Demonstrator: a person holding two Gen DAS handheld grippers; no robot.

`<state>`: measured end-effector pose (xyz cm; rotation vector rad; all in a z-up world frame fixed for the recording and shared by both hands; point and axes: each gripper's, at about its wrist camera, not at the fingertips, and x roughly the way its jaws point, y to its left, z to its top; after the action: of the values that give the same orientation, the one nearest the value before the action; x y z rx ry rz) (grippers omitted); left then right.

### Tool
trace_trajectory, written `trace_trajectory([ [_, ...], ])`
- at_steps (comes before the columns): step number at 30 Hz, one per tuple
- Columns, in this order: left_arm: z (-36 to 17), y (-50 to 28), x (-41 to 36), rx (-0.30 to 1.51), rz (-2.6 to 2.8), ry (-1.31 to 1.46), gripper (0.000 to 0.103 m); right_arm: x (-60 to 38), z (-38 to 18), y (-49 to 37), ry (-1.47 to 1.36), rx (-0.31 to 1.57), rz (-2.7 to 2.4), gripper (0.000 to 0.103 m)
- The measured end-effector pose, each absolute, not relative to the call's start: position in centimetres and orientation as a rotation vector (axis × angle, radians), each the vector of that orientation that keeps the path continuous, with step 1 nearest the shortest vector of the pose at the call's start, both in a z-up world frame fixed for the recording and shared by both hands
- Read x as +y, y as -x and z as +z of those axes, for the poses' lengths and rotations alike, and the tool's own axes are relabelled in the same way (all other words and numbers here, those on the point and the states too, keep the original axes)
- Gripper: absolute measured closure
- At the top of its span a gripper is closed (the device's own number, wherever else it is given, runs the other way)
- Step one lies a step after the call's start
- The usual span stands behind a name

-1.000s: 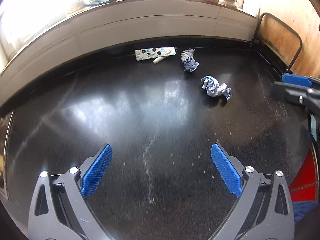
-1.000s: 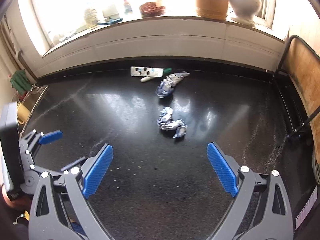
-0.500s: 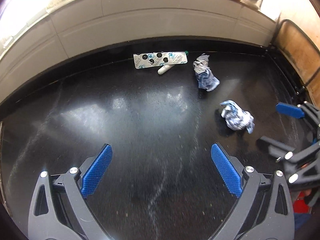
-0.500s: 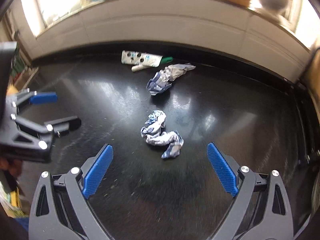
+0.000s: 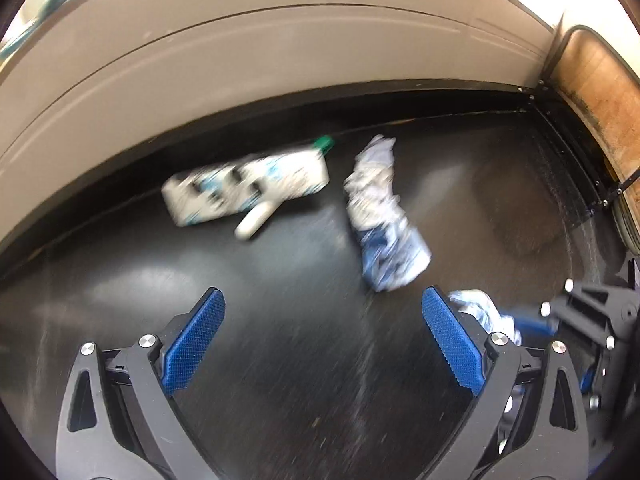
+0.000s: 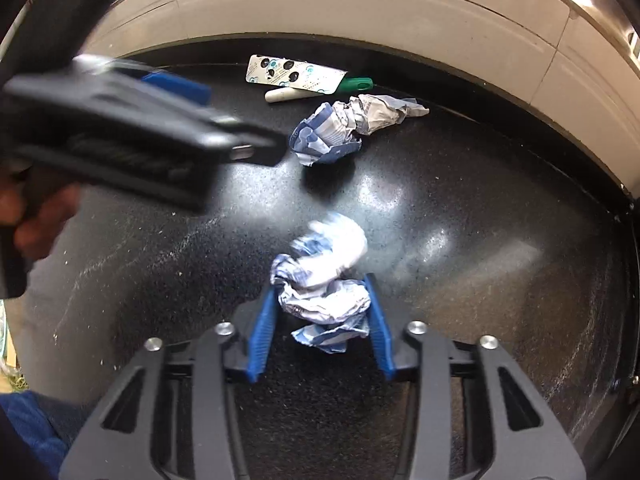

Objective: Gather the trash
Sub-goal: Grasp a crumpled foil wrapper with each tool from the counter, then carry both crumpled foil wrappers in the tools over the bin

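Observation:
My right gripper is shut on a crumpled blue-and-white wrapper on the black counter; the same wrapper shows by the right gripper's body in the left wrist view. A second crumpled wrapper lies farther back. A flat white blister card with a green end and a small white tube lie by the back wall. My left gripper is open and empty, short of the second wrapper; its body crosses the right wrist view at the left.
A pale tiled wall bounds the black counter at the back. A black metal rack with a wooden board stands at the right end. Crumbs speckle the counter.
My right gripper has moved forward and closed on the nearer wrapper. My left gripper has advanced toward the far wrapper and the blister card, still open.

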<state>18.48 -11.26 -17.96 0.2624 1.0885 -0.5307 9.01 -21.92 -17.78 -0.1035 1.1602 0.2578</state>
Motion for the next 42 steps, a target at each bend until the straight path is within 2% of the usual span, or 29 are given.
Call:
trace_trajectory([
  [6,-19.3,-20.1,-14.9,1.092,-0.598,-0.285,0.008,-23.7,-17.1,-8.6,0.084,1.170,0.247,0.063],
  [8,-19.9,-20.3,-15.7,1.102,-0.615,-0.289,0.020,-24.2,-17.0,-8.5,0.078,1.174,0.233,0.063],
  [10,-20.2,-20.3,-16.4,1.093,-0.617,-0.311,0.042,-24.7,-17.0,-8.7,0.067,1.177,0.219,0.064],
  [11,-20.2,-20.1,-16.8,1.080,-0.624,-0.329,0.048,-24.9,-17.0,-8.8,0.058,1.178,0.210,0.063],
  [12,-20.2,-20.0,-16.9,1.076,-0.629,-0.339,0.062,-25.1,-16.9,-8.6,0.051,1.179,0.201,0.064],
  [14,-20.0,-19.9,-16.9,1.092,-0.642,-0.330,0.074,-25.5,-16.6,-8.7,0.031,1.178,0.179,0.064],
  [19,-18.1,-18.1,-15.5,1.059,-0.604,-0.330,0.075,-26.3,-15.3,-8.2,-0.019,1.162,0.143,0.064],
  [27,-14.3,-11.1,-9.9,1.021,-0.485,-0.304,0.075,-25.9,-11.5,-4.8,-0.039,1.107,0.126,0.064],
  [42,-13.8,0.4,-1.5,1.026,-0.331,-0.230,0.075,-21.1,-9.7,2.4,0.022,1.101,0.196,0.064],
])
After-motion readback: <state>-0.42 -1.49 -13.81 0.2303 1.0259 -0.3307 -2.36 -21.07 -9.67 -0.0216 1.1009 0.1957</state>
